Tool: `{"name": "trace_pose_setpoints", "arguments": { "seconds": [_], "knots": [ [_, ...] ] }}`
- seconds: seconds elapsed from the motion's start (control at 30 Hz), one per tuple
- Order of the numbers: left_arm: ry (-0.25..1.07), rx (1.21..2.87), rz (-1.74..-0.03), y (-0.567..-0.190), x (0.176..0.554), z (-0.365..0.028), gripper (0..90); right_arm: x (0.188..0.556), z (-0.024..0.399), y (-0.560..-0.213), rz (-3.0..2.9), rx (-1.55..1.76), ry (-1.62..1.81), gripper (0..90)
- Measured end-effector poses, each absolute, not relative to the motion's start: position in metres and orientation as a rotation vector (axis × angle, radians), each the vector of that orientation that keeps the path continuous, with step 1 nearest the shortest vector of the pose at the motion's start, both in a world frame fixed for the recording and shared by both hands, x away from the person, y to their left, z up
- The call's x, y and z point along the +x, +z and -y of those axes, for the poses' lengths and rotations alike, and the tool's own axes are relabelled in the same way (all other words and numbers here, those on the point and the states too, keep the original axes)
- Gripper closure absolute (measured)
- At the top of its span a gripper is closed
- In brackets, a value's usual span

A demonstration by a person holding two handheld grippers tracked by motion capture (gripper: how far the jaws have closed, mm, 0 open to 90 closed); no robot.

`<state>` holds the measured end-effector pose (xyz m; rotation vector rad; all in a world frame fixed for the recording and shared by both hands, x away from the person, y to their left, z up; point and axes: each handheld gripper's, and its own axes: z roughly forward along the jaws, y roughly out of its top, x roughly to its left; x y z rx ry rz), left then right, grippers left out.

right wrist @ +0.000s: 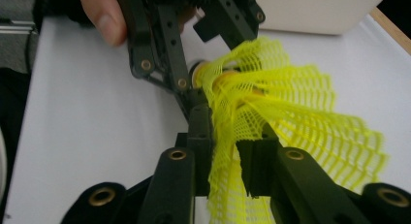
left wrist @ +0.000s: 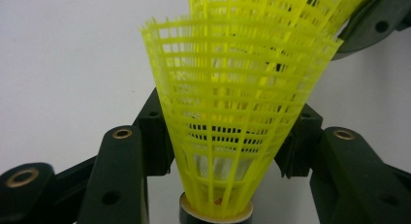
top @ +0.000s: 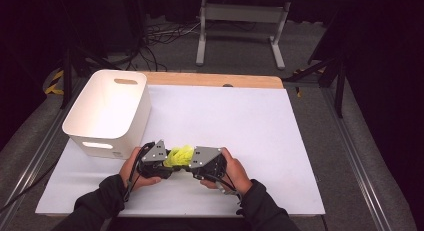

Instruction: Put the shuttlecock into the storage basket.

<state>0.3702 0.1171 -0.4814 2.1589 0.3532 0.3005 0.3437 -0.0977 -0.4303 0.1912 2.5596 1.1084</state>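
Left gripper (left wrist: 229,127) jaws sit closest to the lens, closed against both sides of a yellow shuttle (left wrist: 232,88). They hold it low on the skirt, cork toward the camera. The mesh there keeps its cone shape, so I judge the grip light.

A second shuttle (left wrist: 271,6) shows at the top of that frame, its skirt just behind the first.

Right gripper (right wrist: 227,146) jaws are clamped hard on yellow mesh, which is crumpled flat between them. I take it for the second shuttle's skirt, though where the two skirts overlap I cannot separate them.

In the high view both shuttles are held between the hands, low and centre, just over the white tabletop (top: 250,131).

Risks:
- The right clamp may crease or tear the thin mesh if it tightens or pulls sideways.
- The skirts' lattices may snag on each other, and a tug would then drag both shuttles.
- The left grip is on a tapered cone, so the shuttle could slide out cork-first and roll away.

Containers: a white bin (top: 107,111) stands at upper left of the tabletop, well apart from the hands. The part of its inside that shows holds nothing.
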Motion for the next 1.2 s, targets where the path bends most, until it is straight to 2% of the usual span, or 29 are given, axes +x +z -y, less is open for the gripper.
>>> {"name": "trace_pose_setpoints", "arguments": {
  "seconds": [0.4, 0.43, 0.57, 0.83, 1.1, 1.2],
  "knots": [
    [0.331, 2.107, -0.341, -0.48, 0.367, -0.119, 53.3, 0.338, 0.096, -0.423, -2.557, 0.192, 1.144, 61.1],
    [0.335, 2.104, -0.338, -0.48, 0.366, -0.119, 53.4, 0.337, 0.096, -0.421, -2.549, 0.198, 1.152, 56.4],
    [0.351, 2.078, -0.333, -0.479, 0.364, -0.12, 53.8, 0.334, 0.094, -0.419, -2.536, 0.191, 1.127, 48.0],
    [0.363, 2.059, -0.326, -0.477, 0.364, -0.122, 54.3, 0.331, 0.093, -0.412, -2.513, 0.219, 1.116, 36.1],
    [0.367, 2.047, -0.314, -0.477, 0.362, -0.121, 53.3, 0.33, 0.09, -0.412, -2.527, 0.237, 1.147, 40.3],
    [0.374, 2.038, -0.322, -0.476, 0.362, -0.121, 50.0, 0.329, 0.085, -0.411, -2.535, 0.235, 1.194, 42.7]
  ]
}}
